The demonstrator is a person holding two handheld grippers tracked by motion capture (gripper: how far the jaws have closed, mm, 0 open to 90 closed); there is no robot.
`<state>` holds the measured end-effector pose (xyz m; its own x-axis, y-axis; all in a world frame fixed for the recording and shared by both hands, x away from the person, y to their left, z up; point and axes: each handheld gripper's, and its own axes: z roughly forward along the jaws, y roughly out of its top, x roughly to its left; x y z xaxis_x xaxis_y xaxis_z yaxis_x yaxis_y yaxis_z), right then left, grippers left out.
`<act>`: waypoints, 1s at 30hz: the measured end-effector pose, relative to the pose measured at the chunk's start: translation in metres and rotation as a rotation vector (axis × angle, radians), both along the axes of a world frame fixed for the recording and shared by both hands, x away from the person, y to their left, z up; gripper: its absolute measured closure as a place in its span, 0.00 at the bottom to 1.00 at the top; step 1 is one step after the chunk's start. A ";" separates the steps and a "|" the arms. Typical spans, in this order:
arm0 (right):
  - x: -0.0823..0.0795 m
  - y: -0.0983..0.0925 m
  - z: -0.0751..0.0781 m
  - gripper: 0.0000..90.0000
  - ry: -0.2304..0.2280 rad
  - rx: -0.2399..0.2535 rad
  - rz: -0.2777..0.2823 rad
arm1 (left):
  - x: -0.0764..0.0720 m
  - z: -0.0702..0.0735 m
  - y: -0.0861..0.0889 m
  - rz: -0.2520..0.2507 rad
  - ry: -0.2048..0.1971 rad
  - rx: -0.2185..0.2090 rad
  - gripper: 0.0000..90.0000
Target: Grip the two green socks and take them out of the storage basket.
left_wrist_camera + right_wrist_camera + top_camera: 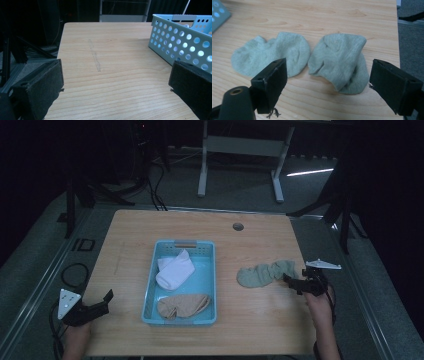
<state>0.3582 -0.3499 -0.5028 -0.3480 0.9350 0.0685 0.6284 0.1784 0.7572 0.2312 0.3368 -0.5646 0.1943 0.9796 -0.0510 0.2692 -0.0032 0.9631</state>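
Centrally on the wooden table point(250, 315) sat a light blue perforated basket point(150, 292), holding a white sock point(175, 270) toward its far end and a tan sock point(183, 306) at its near end. Right of the basket, apart from it, a pale green sock point(265, 273) lay crumpled on the bare wood, with the right gripper point(292, 283) just beside its right end, jaws spread wide and empty. Left of the basket, the left gripper point(102, 301) hovered near the table's edge, jaws likewise wide apart, nothing between them.
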 end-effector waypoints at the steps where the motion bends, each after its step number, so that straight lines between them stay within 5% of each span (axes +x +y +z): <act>1: -0.002 -0.001 -0.001 0.16 -0.004 0.004 0.001 | 0.000 0.000 0.000 0.000 0.000 0.000 0.00; 16: -0.029 -0.015 -0.021 0.16 0.008 0.028 -0.011 | 0.000 0.000 0.000 -0.002 -0.002 -0.002 0.00; 20: -0.037 -0.017 -0.027 0.16 0.011 0.003 0.010 | 0.000 0.000 0.000 -0.001 -0.002 0.000 0.00; 30: -0.053 -0.022 -0.033 0.15 -0.050 0.021 -0.014 | 0.000 0.000 0.000 -0.003 -0.002 -0.003 0.00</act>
<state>0.3052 -0.3720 -0.5358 -0.3384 0.9383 0.0709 0.5917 0.1536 0.7914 0.2310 0.3370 -0.5647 0.1970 0.9790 -0.0531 0.2669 -0.0014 0.9637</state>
